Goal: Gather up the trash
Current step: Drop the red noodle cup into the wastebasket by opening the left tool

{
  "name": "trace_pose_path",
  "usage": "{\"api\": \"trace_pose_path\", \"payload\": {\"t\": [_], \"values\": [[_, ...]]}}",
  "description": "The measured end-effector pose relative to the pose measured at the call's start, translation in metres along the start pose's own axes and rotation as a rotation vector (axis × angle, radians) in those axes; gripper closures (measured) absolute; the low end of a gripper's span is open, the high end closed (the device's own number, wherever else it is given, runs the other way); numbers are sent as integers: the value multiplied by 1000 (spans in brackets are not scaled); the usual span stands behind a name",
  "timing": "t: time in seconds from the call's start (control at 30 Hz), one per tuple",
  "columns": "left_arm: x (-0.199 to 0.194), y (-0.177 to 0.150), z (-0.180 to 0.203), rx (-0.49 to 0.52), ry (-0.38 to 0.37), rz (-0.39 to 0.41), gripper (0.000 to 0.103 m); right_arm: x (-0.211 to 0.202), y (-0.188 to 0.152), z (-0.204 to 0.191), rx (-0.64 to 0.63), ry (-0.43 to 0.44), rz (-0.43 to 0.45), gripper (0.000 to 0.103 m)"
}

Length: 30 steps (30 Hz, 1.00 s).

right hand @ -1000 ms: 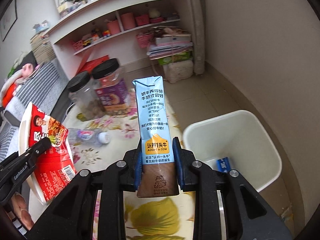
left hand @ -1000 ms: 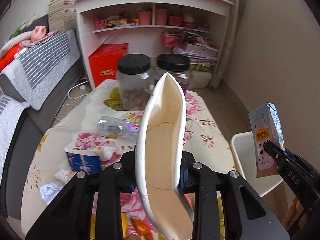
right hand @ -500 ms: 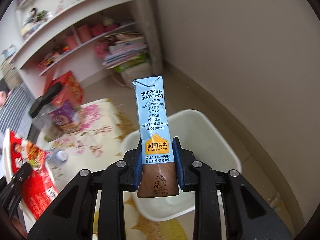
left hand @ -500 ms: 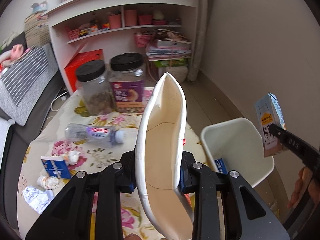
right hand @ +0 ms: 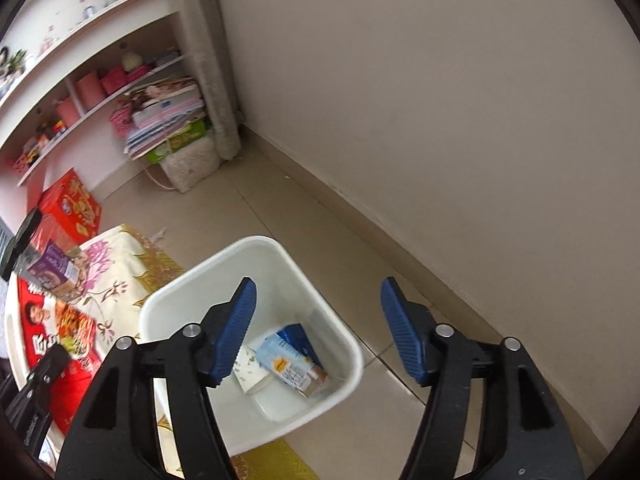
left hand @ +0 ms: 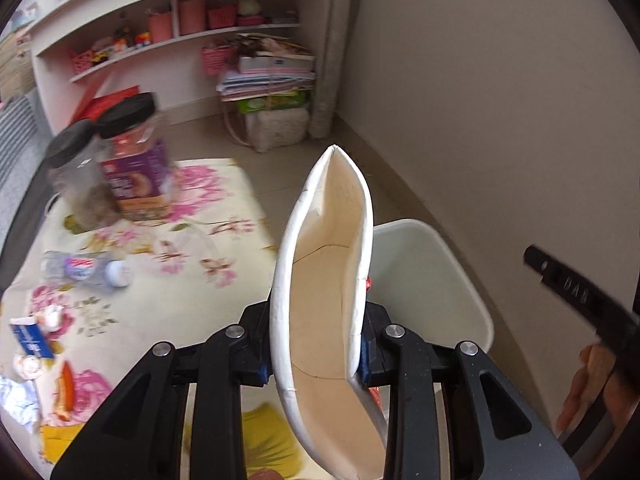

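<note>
My left gripper (left hand: 316,360) is shut on a squashed white paper noodle bowl (left hand: 324,300), held upright beside the white trash bin (left hand: 436,264). From the right wrist view the bowl's red printed outside (right hand: 60,344) shows at the left. My right gripper (right hand: 318,328) hangs over the bin (right hand: 256,256); its jaws are opening and nothing is between them. A blue milk carton (right hand: 292,364) lies at the bottom of the bin among other cartons. In the left wrist view the right gripper (left hand: 576,292) shows at the right edge with a hand behind it.
On the flowered tablecloth (left hand: 208,216) lie a plastic bottle (left hand: 84,270), a blue carton (left hand: 30,338) and crumpled tissues (left hand: 16,396). Two black-lidded jars (left hand: 120,164) stand at its far end. Shelves (left hand: 168,40) and stacked papers (left hand: 268,76) line the wall; tiled floor (right hand: 280,200) surrounds the bin.
Both grippers swung right toward the bin. The right gripper's jaws spread apart and the milk carton left them; it now lies in the bin. The left still holds the bowl.
</note>
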<state>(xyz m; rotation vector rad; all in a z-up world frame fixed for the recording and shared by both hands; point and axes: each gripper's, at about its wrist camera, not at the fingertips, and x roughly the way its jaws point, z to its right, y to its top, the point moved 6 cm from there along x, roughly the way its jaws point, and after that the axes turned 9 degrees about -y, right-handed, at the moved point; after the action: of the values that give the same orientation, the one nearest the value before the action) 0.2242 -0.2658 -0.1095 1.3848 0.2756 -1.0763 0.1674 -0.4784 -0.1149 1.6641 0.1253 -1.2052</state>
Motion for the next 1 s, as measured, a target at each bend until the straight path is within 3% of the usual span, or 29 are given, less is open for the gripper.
{"api": "trace_pose_path", "payload": {"t": [0.17,0.2,0.23,0.37,0.57,0.73,1.0], "values": [[20,13,34,-6,-76,-30,69,2,-1,23,38,-30,-21,34],[24,15,41,-11,-94,-46,58,2,-2,27,47,-38,-23,33],[26,16,43,-18,-101,-53,53,1,-2,31,54,-45,-22,31],[21,18,46,-20,-92,-39,52,-5,-1,35,67,-57,-6,27],[-3,16,32,38,-4,19,52,-26,-5,13,25,-46,41,20],[-31,15,7,61,97,71,48,-52,-8,-13,-6,-59,125,7],[-73,2,-60,-4,225,132,41,-80,-28,-76,-81,11,161,7]]}}
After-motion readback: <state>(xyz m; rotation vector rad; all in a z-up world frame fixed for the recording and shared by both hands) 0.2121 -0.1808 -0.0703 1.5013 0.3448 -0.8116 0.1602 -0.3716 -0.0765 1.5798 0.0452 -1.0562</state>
